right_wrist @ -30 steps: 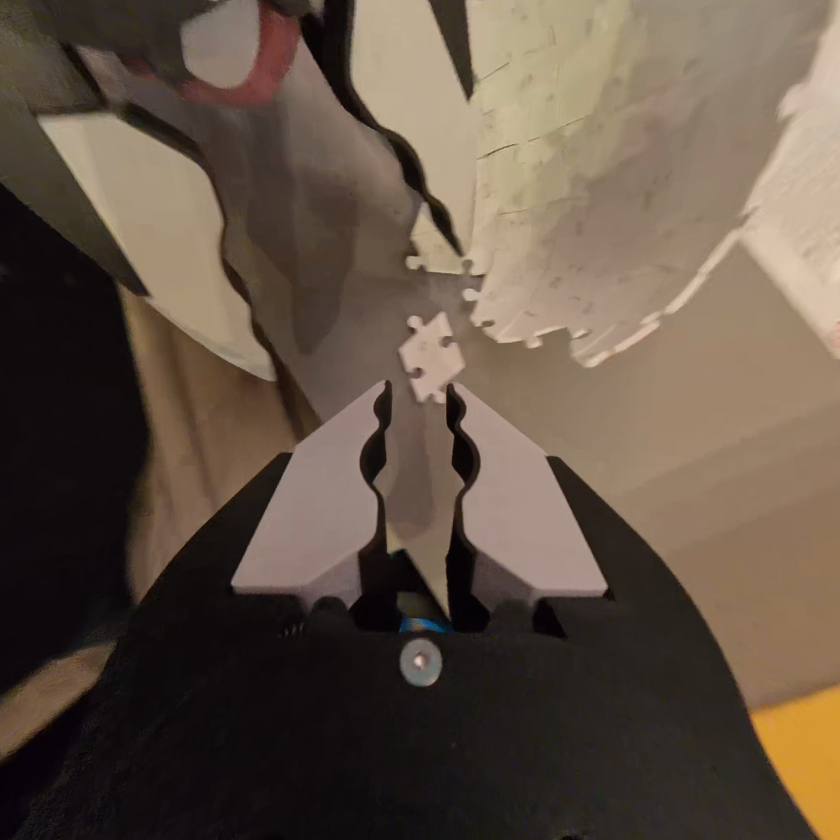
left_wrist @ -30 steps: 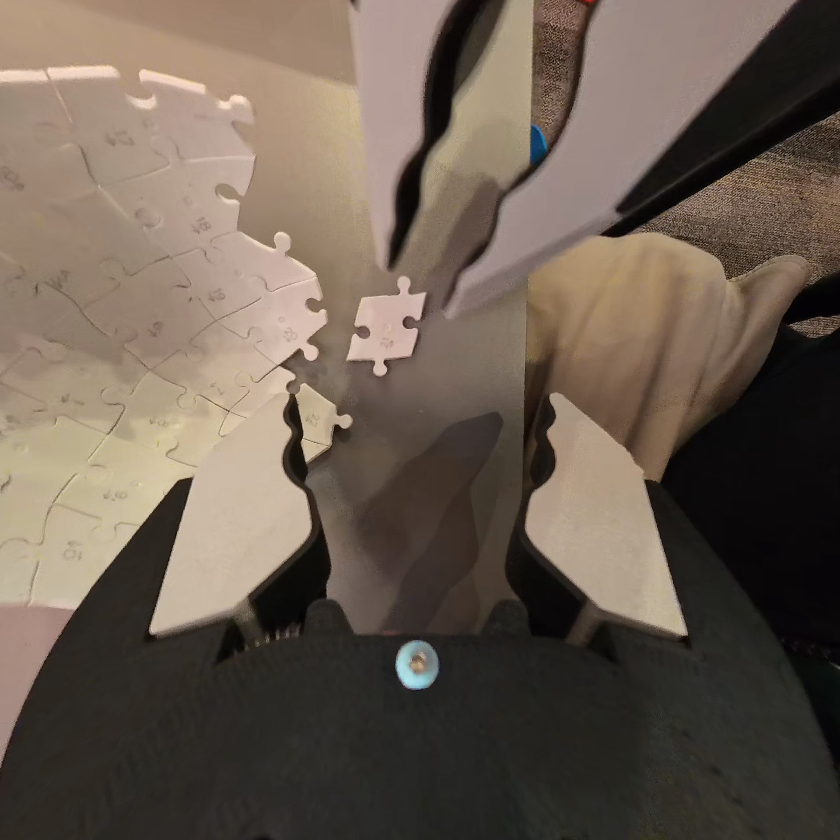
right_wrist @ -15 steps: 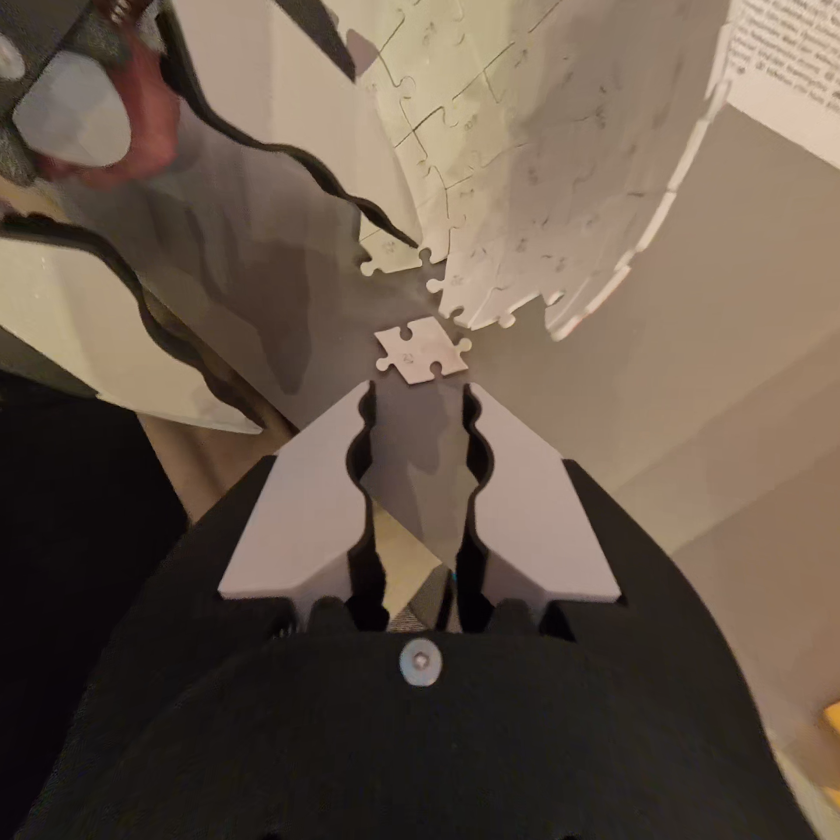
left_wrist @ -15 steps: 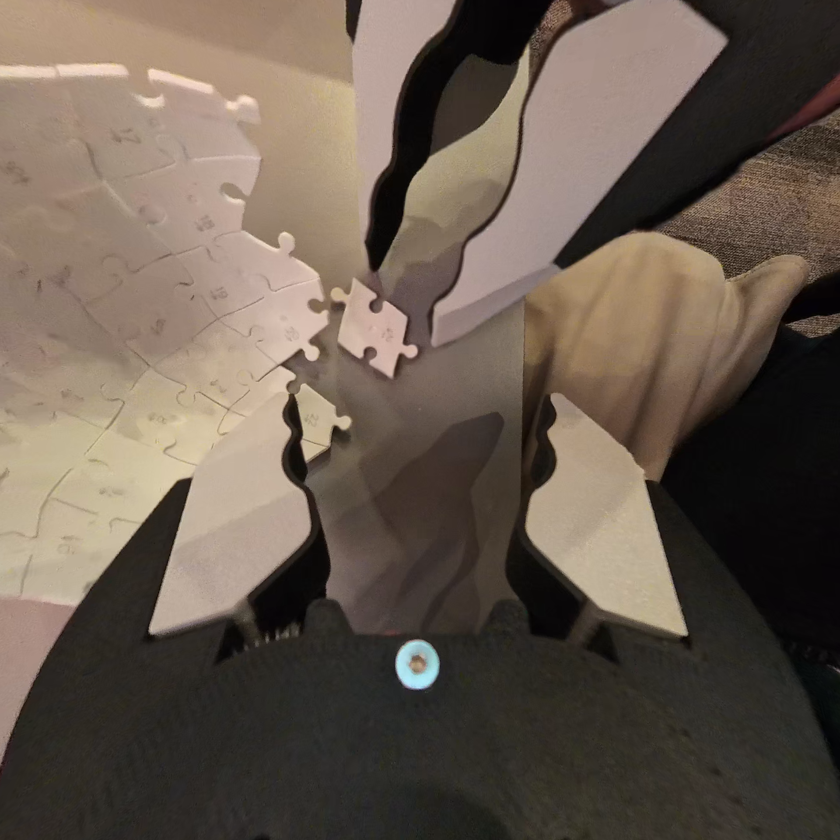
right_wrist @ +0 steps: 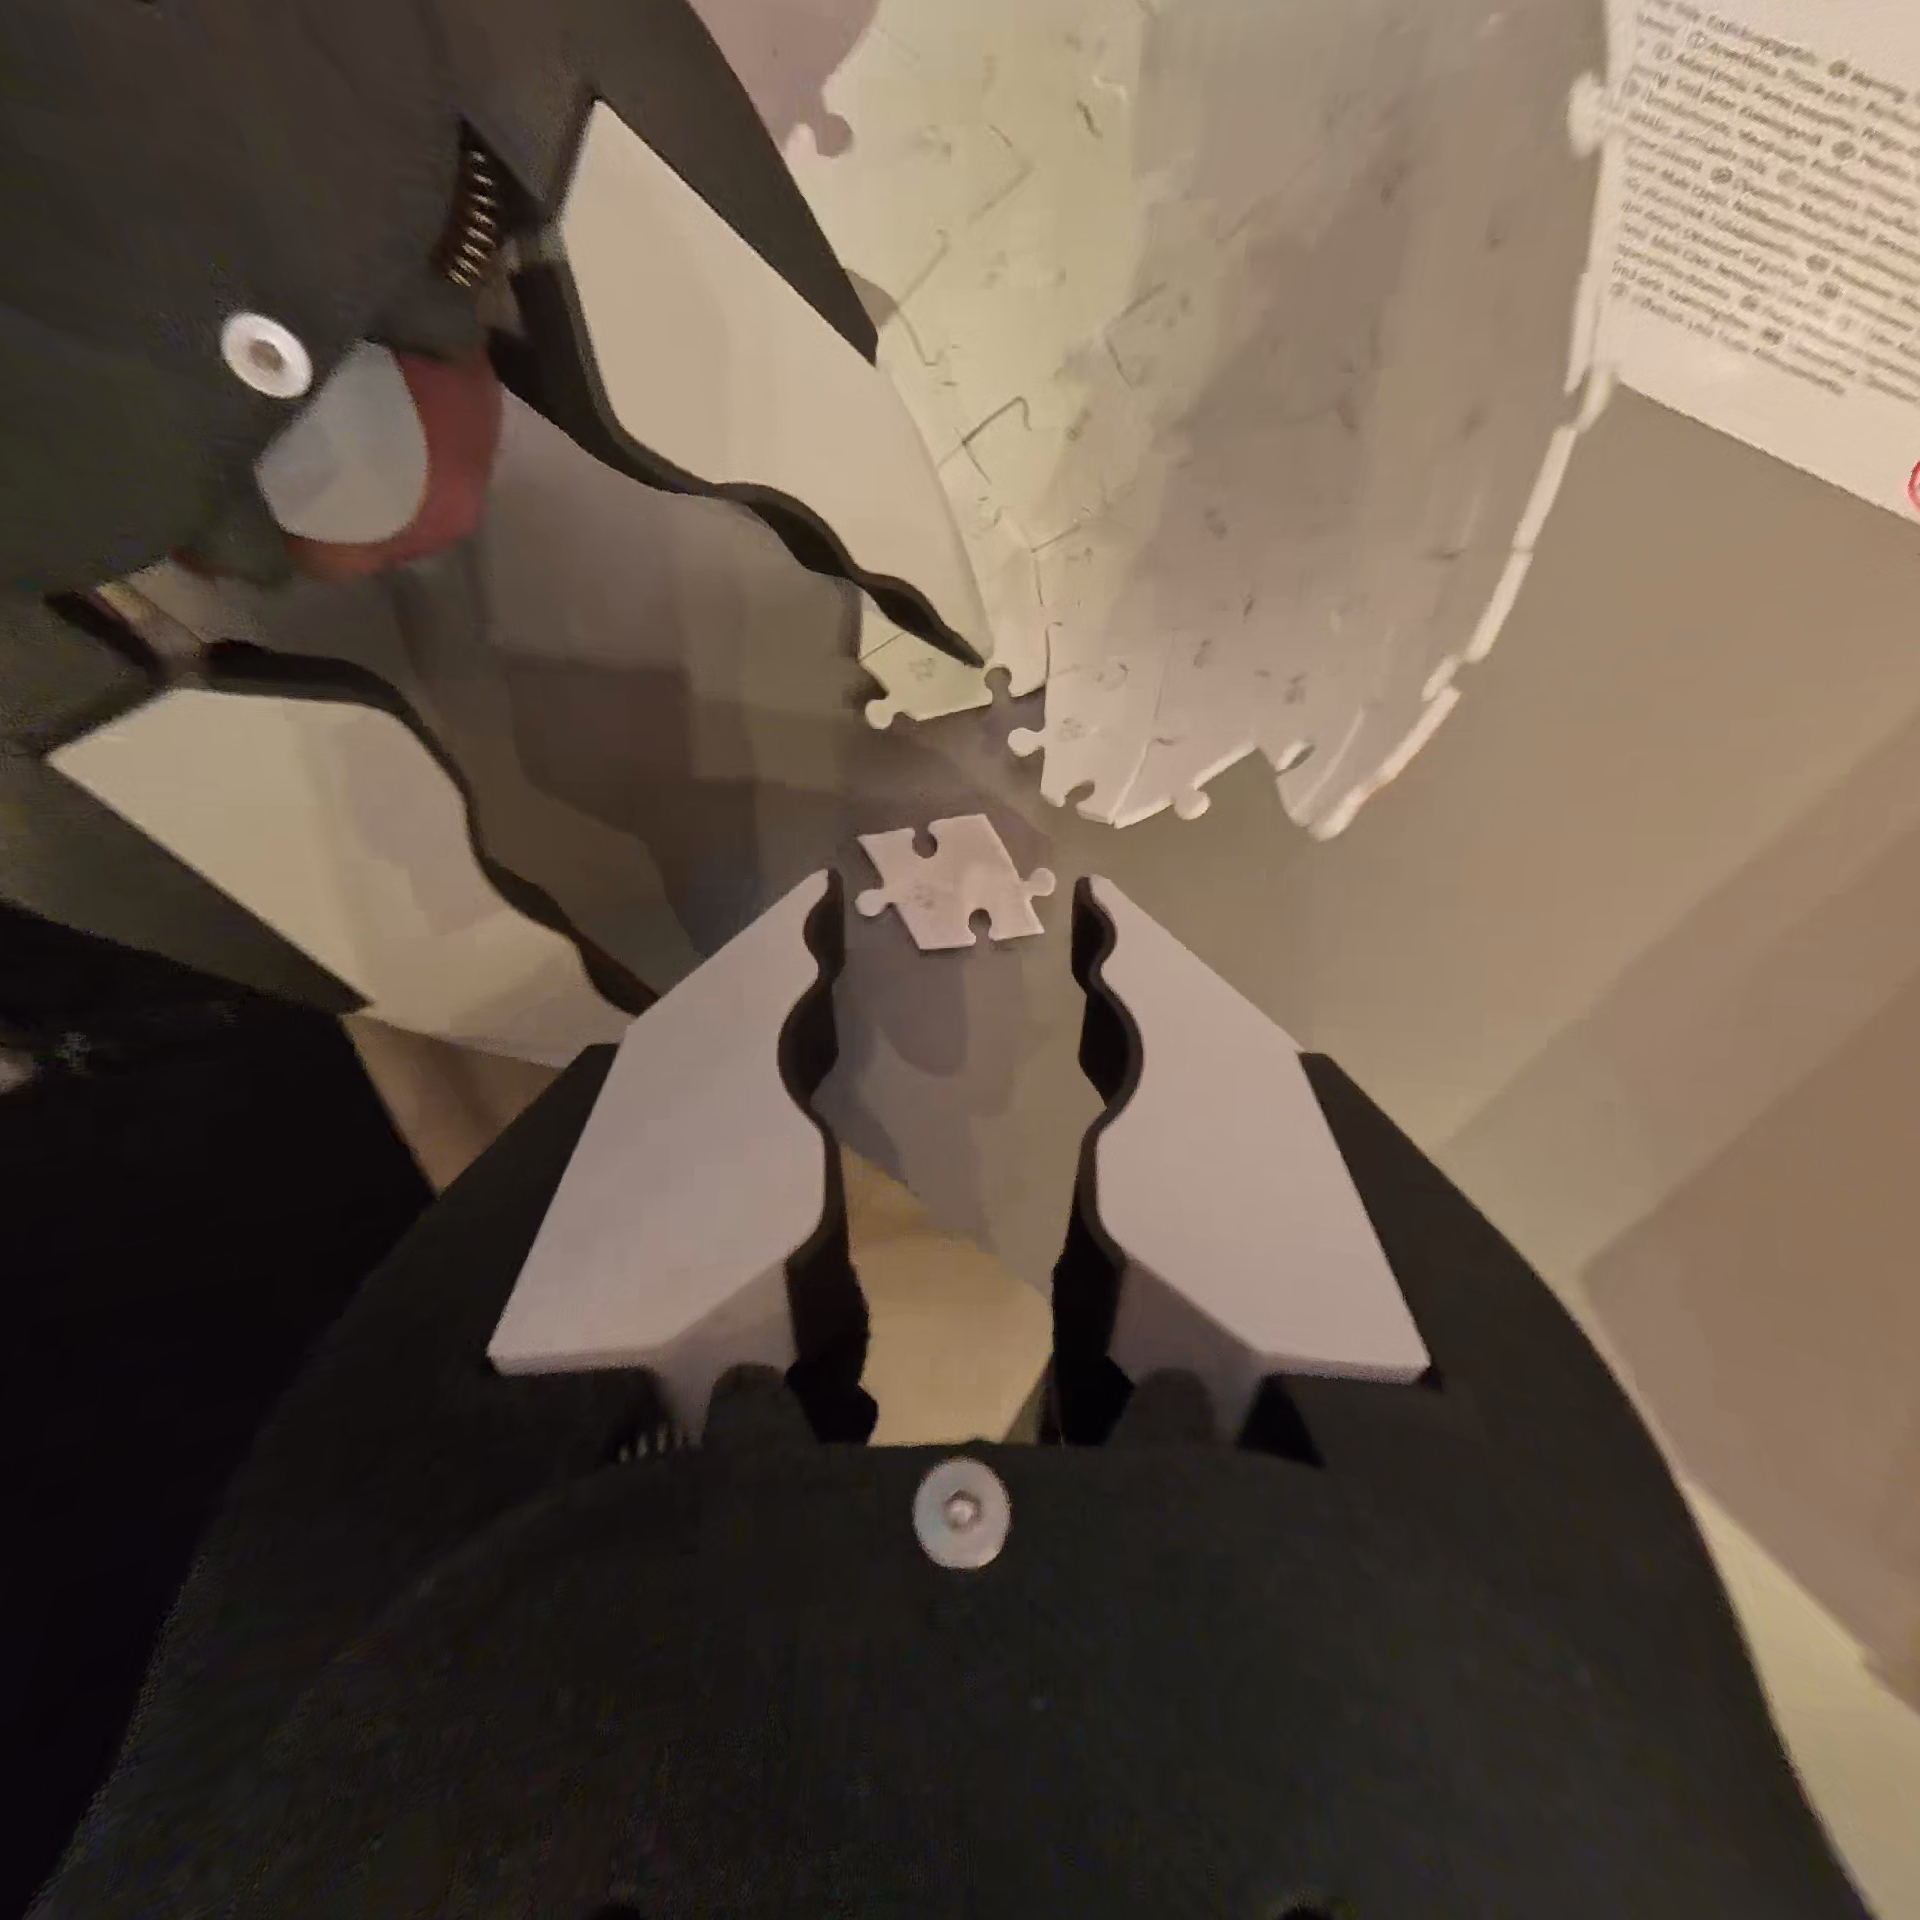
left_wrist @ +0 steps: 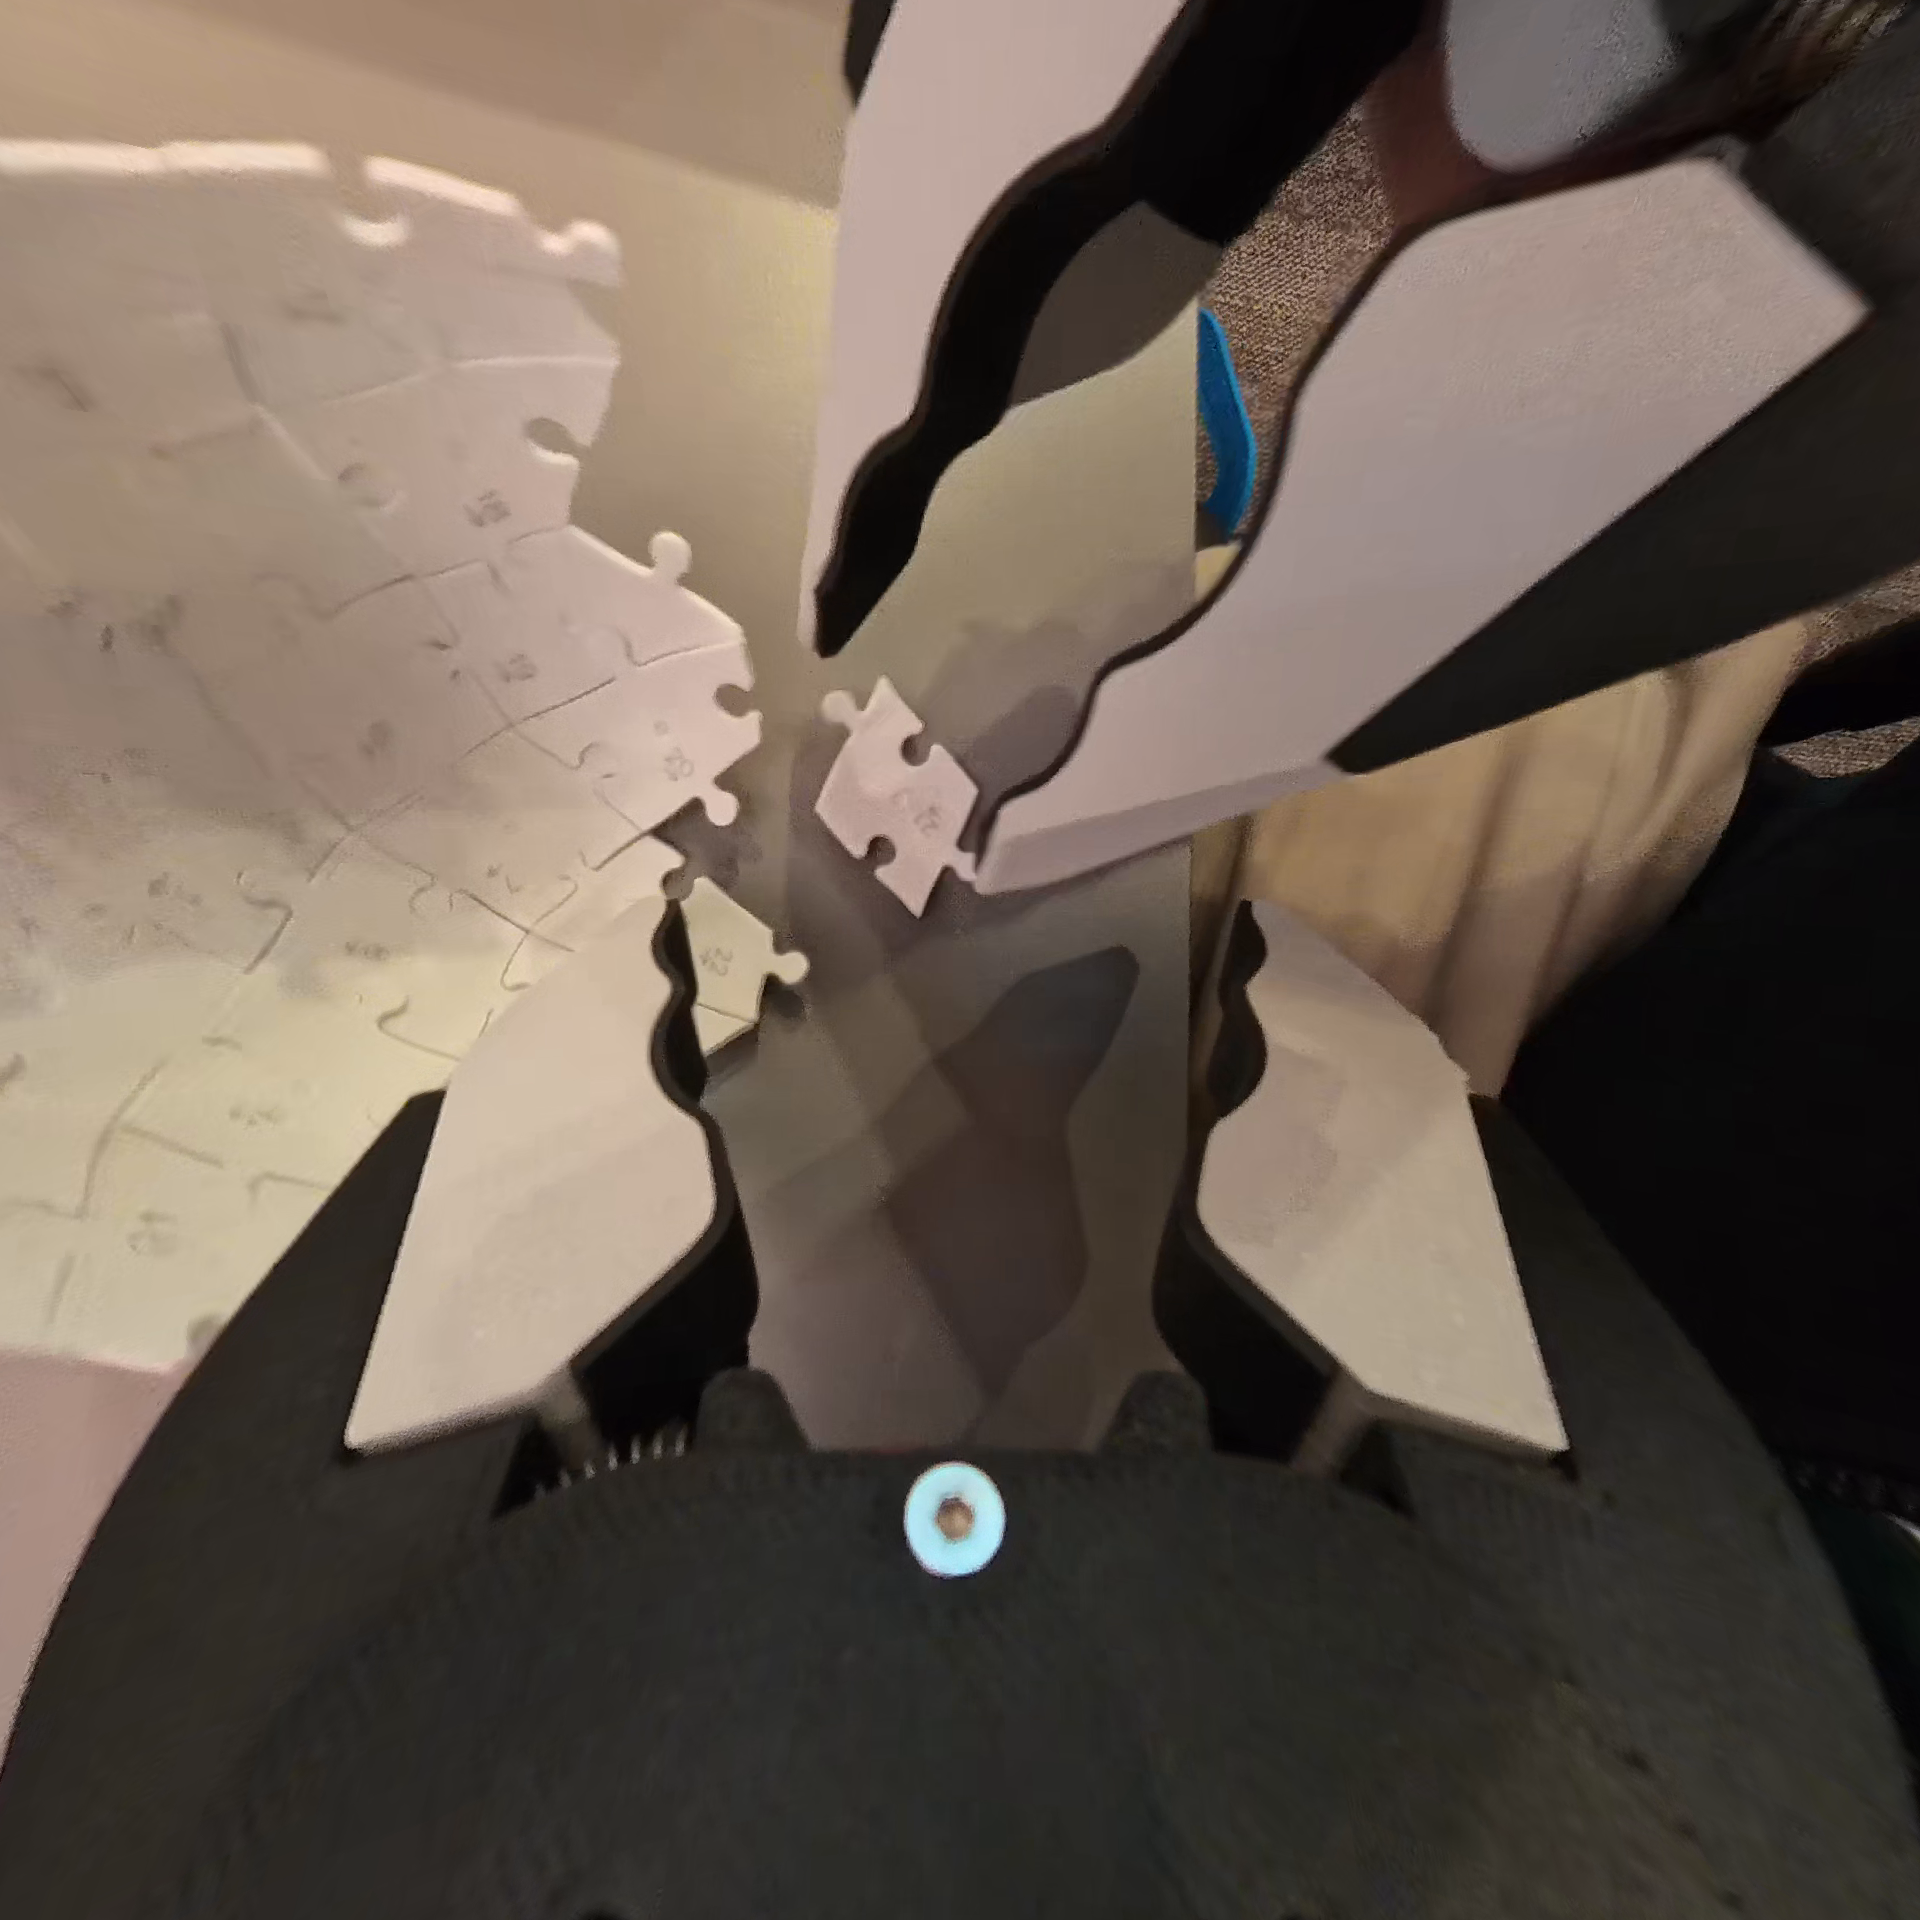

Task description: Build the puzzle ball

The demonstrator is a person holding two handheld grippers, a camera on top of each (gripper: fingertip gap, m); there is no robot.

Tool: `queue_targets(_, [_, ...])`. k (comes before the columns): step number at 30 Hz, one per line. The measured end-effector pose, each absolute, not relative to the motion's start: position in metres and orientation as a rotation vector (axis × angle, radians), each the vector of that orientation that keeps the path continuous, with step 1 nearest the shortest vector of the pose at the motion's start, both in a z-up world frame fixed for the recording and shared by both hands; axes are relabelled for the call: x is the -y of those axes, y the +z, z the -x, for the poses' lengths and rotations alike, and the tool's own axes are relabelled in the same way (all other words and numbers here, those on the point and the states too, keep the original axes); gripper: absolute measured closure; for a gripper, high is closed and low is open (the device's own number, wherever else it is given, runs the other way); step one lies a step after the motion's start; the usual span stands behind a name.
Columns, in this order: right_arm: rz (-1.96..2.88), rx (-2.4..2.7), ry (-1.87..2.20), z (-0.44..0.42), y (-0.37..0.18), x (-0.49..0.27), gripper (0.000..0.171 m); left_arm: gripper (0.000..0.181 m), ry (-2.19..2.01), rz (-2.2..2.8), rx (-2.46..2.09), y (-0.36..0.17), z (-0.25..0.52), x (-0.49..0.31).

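right tongs [right_wrist: 951,883]: fingers apart, nothing clamped; the tips straddle a loose puzzle piece [right_wrist: 951,883] lying flat on the table, and one fingertip [left_wrist: 997,868] seems to touch its edge.
left tongs [left_wrist: 951,914]: fingers spread wide and empty, the left fingertip [left_wrist: 665,935] resting on or just above the rim of the part-built ball [left_wrist: 312,727].
puzzle ball: a curved white shell of joined pieces, open side up, sitting to the left in the left wrist view; its knobbed edge faces the loose piece, near but not touching.
second piece [left_wrist: 743,966]: pokes out from under the shell's rim beside the left fingertip; i cannot tell whether it is locked in or loose.
step in hand: most likely lining up the loose piece for a pickup so it can go into the gap at the rim.
risk: the piece is thin and flat, so closing fingers may skid it away or flip it instead of lifting it.
risk: pressure from the left fingertip could flex the shell and pop seams apart.
surface: smooth grey-beige table [right_wrist: 1558,1039], many overlapping shadows, warm light.
room: a printed sheet [right_wrist: 1766,208] beside the shell; a pale cloth [left_wrist: 1455,883] and grey carpet past the table edge.
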State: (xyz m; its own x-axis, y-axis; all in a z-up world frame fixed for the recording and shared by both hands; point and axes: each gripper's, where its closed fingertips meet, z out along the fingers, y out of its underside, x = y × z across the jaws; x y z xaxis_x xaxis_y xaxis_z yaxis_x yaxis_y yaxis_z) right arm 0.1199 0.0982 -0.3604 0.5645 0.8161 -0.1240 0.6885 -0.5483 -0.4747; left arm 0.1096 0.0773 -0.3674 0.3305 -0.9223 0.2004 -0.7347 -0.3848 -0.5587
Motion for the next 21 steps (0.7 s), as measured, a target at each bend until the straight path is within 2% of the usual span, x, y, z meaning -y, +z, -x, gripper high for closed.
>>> queue_targets(4, [2.485, 1.128, 0.5, -0.112, -0.371, -0.09, 0.112, 0.086, -0.707, 2.237, -1.464, -0.367, -0.108, -0.078])
queue_targets(7, [2.441, 1.178, 0.424, -0.112, -0.372, -0.093, 0.132, 0.086, -0.711, 2.238, -1.46, -0.367, -0.108, -0.078])
queue_targets(11, [2.348, 1.376, 0.403, -0.117, -0.374, -0.09, 0.147, 0.085, -0.718, 2.235, -1.457, -0.367, -0.108, -0.078])
queue_targets(15, [2.376, 1.338, 0.438, -0.125, -0.365, -0.09, 0.128, 0.086, -0.714, 2.236, -1.459, -0.367, -0.108, -0.078])
queue_targets(16, [2.417, 1.288, 0.451, -0.127, -0.365, -0.089, 0.119, 0.085, -0.712, 2.237, -1.46, -0.367, -0.108, -0.078])
queue_targets(21, [2.482, 1.055, 0.469, -0.119, -0.37, -0.083, 0.121, 0.085, -0.698, 2.233, -1.472, -0.368, -0.107, -0.077])
